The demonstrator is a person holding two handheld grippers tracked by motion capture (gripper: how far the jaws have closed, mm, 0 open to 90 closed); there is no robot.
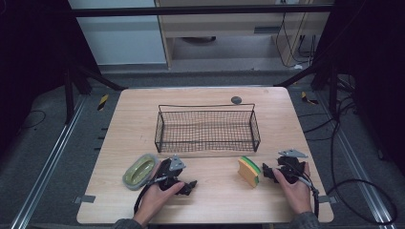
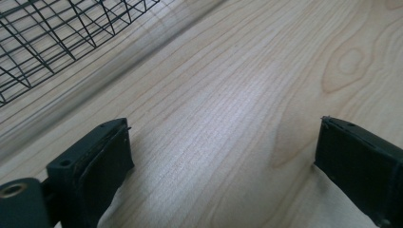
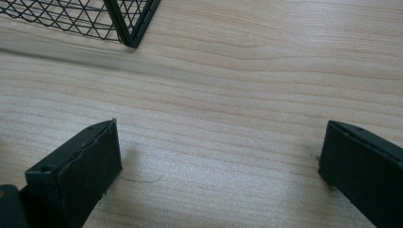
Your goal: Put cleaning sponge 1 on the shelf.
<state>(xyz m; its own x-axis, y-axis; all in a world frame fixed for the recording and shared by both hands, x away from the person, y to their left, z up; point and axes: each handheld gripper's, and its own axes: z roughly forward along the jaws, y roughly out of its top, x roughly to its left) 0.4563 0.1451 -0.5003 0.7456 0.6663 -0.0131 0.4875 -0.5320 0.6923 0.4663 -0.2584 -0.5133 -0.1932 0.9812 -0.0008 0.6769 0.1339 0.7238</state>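
Fingers apart on both grippers, right gripper (image 1: pixel 265 172) nearer, just beside upright yellow-green rectangular sponge (image 1: pixel 249 171) lying leftward of it on pale wooden desk (image 1: pixel 215 195).

Dim surroundings, lit tabletop, soft blur
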